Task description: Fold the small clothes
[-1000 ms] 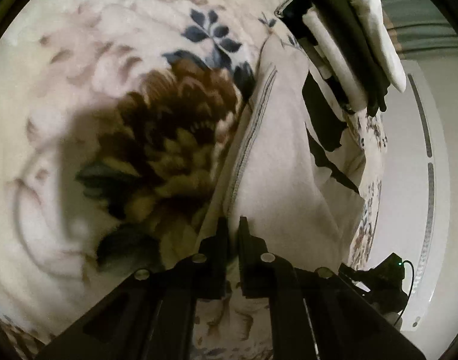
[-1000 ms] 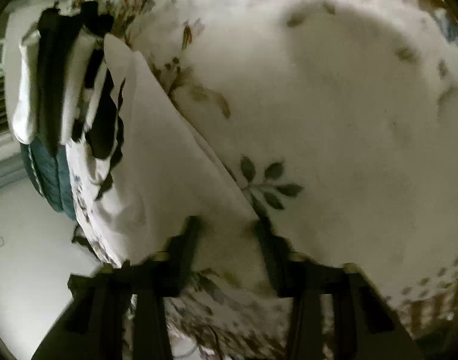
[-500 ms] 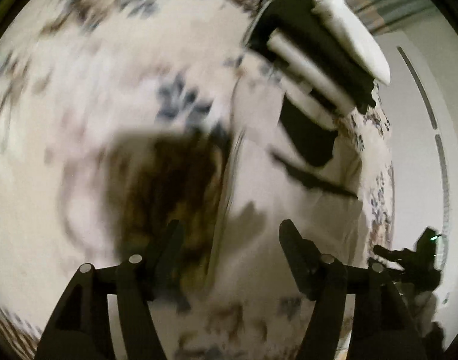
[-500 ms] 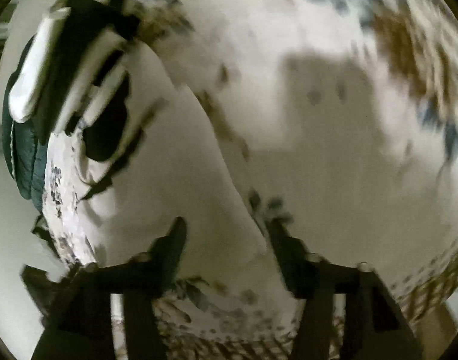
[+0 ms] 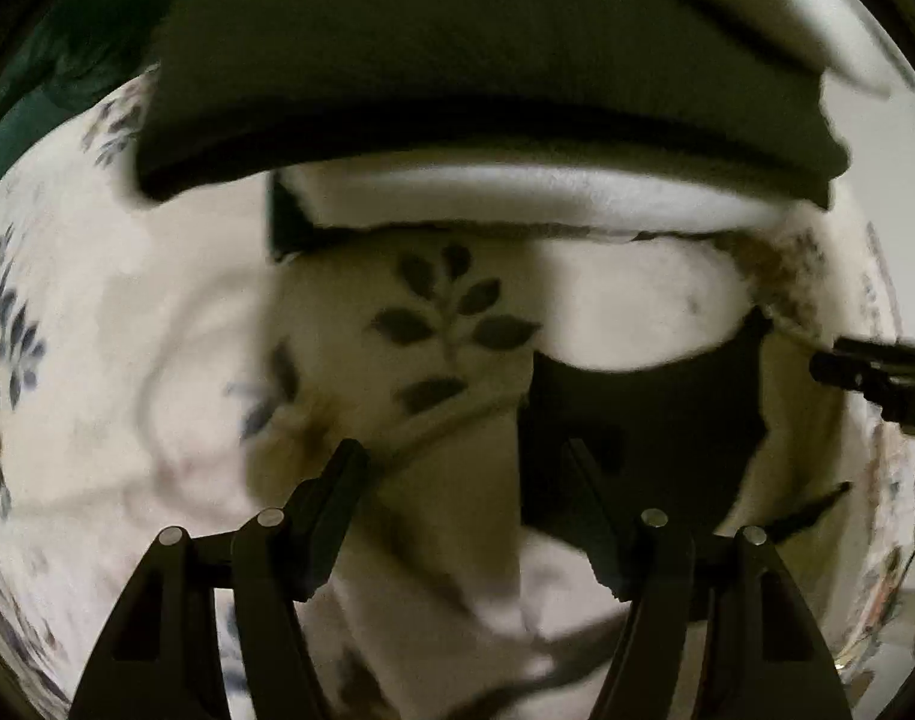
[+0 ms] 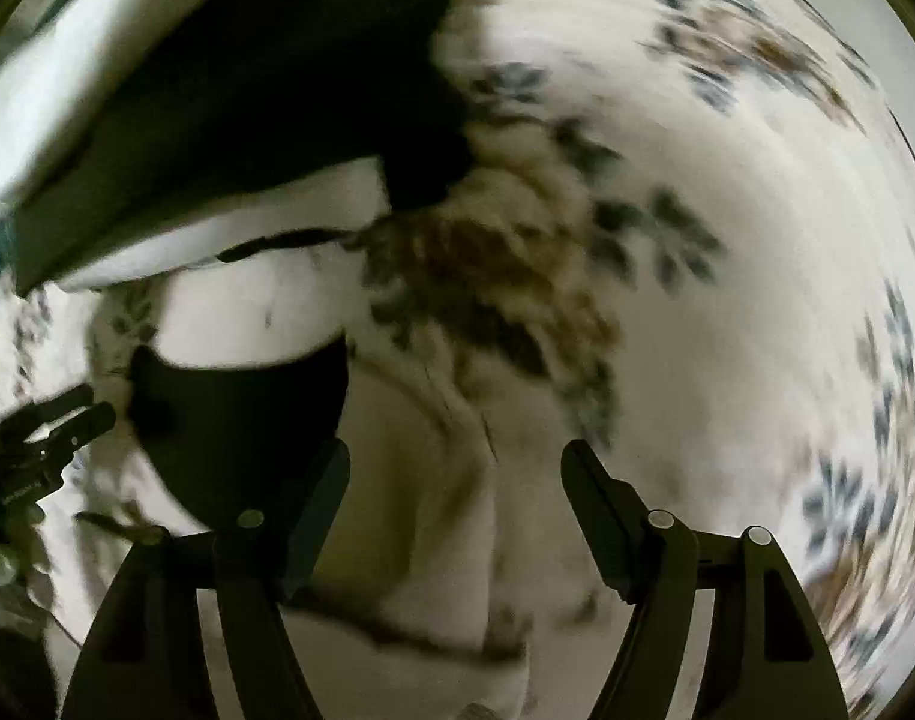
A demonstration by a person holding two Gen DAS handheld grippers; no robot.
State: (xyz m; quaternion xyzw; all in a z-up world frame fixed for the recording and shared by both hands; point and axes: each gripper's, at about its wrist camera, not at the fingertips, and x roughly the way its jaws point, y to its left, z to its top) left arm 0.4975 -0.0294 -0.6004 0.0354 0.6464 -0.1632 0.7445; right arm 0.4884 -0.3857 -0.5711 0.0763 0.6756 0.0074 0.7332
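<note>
A small white garment (image 5: 457, 528) with a black panel (image 5: 637, 420) lies on the floral blanket (image 5: 127, 360). My left gripper (image 5: 466, 462) is open, with its fingers either side of the garment's near part. In the right wrist view the same garment (image 6: 433, 510) and its black panel (image 6: 235, 420) lie below my right gripper (image 6: 457, 468), which is open and holds nothing. The right view is blurred by motion. The other gripper shows at the right edge of the left view (image 5: 877, 378) and at the left edge of the right view (image 6: 43, 438).
A stack of folded black and white clothes (image 5: 487, 90) lies just beyond the garment, also in the right wrist view (image 6: 217, 108). A dark green item (image 5: 49, 72) sits at the upper left. The blanket (image 6: 727, 300) spreads to the right.
My left gripper opened and let go of the white garment. Both grippers moved forward along it towards the folded stack, which now looms close.
</note>
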